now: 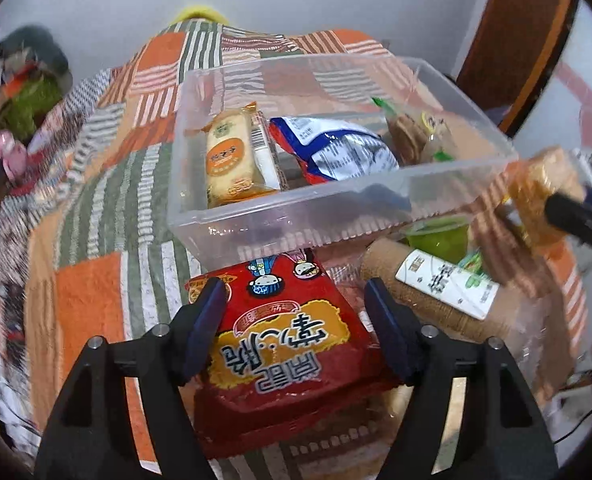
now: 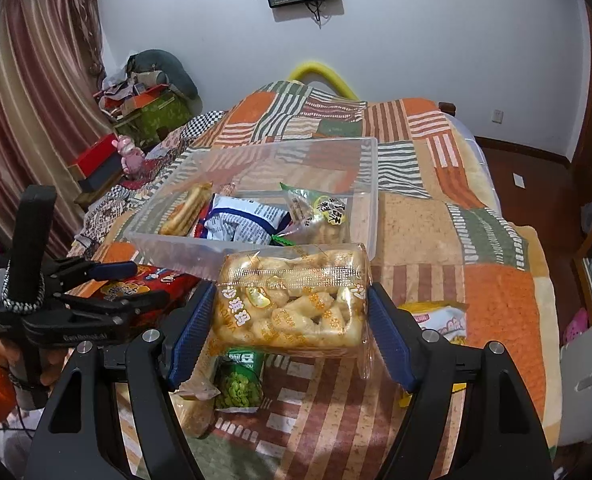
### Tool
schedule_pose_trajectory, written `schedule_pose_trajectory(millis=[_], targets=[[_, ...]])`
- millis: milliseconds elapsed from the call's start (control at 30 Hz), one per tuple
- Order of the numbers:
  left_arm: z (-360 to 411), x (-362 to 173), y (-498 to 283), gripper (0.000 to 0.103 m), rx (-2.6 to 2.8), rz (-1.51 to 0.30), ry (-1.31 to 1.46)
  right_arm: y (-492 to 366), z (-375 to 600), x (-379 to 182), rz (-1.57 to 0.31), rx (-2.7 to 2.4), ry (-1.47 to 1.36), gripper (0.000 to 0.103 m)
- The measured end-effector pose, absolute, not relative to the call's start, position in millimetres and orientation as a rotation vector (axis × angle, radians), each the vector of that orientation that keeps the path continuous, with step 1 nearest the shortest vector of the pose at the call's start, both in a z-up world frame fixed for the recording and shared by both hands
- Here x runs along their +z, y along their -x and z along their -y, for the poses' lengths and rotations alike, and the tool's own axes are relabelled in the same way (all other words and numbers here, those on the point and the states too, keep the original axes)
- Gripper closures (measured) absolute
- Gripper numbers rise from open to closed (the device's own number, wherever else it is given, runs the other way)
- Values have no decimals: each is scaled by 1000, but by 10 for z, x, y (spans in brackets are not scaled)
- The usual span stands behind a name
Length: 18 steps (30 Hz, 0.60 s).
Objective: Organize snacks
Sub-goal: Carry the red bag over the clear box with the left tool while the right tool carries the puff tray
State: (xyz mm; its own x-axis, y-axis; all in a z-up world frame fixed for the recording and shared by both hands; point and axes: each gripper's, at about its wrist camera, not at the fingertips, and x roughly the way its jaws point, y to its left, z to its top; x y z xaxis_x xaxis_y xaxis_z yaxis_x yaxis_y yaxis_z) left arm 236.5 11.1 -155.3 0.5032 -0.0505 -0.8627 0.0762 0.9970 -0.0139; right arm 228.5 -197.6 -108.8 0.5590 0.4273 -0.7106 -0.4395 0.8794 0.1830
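Your left gripper (image 1: 294, 320) tips steeply down over the bed (image 2: 496, 288), its fingers (image 1: 204, 322) spread to either side of the red snack packet (image 1: 288, 344) that lies flat on the patchwork blanket, just in front of the clear plastic bin (image 1: 336, 216). The pads stand at the packet's edges, but you cannot tell from this view whether they press on it; it looks released rather than gripped. In the right wrist view your left hand (image 2: 20, 360), in an orange sleeve, wraps the handle low at the left edge.

Your right gripper (image 2: 290, 332) slants downward less steeply and hangs above the blanket, near the bin's front wall. Its fingers (image 2: 190, 332) are clenched on the clear pack of golden puffed snacks (image 2: 292, 300), one blue pad against each end, the pack lifted off the bed.

Under that pack a green pea packet (image 2: 240, 380) rests on the blanket. Inside the bin lie an orange biscuit pack (image 1: 230, 160), a blue-and-white bag (image 1: 340, 148) and a green-trimmed pack (image 2: 320, 212), side by side.
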Motion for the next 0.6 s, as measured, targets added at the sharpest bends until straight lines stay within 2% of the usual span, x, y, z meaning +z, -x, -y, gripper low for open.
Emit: schedule_pose_trajectory(millis=[233, 267, 333, 400, 600], targets=[[-163, -1541, -2333, 29, -3, -1015, -42, -2288, 2000, -1117, -844, 517, 9, 31], [-178, -1540, -2339, 28, 5, -1013, -40, -2290, 2003, -1125, -847, 518, 8, 31], [-204, -1569, -2363, 18, 3, -1020, -32, -2292, 2010, -1141, -851, 519, 6, 31], [-199, -1631, -2399, 14, -5, -1042, -32, -2294, 2012, -1159, -856, 520, 2, 31], [-172, -1774, -2465, 14, 4, -1060, -54, -2304, 2003, -1177, -862, 525, 1, 31]])
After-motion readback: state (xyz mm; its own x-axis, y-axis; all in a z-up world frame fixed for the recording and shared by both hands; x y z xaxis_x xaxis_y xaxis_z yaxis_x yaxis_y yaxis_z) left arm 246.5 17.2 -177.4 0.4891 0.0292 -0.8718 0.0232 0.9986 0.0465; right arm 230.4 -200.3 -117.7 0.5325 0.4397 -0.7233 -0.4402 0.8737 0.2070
